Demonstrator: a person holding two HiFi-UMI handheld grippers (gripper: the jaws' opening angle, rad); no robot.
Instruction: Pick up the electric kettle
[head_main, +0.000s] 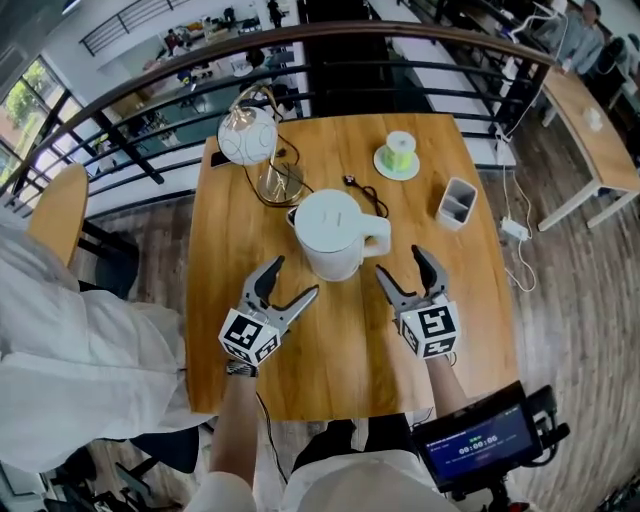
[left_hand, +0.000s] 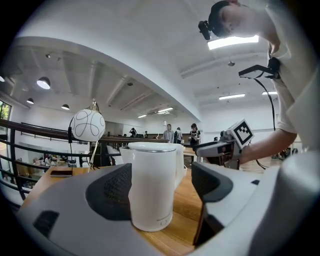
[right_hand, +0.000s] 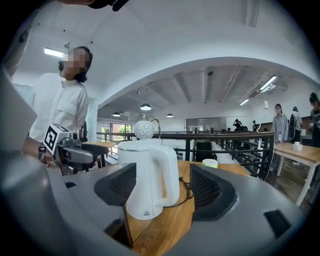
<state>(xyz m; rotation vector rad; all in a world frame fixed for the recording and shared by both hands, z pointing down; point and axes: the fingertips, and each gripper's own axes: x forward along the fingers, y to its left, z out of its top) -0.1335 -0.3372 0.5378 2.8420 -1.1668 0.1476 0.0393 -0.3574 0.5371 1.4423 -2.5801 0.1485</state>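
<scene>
A white electric kettle (head_main: 335, 234) stands upright in the middle of the wooden table (head_main: 230, 230), handle to the right, spout to the back left. My left gripper (head_main: 293, 277) is open just in front and left of it, nothing between its jaws. My right gripper (head_main: 402, 264) is open to the front right, near the handle, apart from it. In the left gripper view the kettle (left_hand: 152, 185) stands ahead between the jaws of the left gripper (left_hand: 161, 189). The right gripper view shows the kettle (right_hand: 147, 177) with its handle facing the right gripper (right_hand: 162, 186).
A lamp with a white globe (head_main: 248, 136) stands behind the kettle, its black cord (head_main: 368, 192) trailing across the table. A green-and-white roll (head_main: 398, 156) and a white two-slot holder (head_main: 456, 203) sit at the back right. A railing (head_main: 300, 70) runs behind the table.
</scene>
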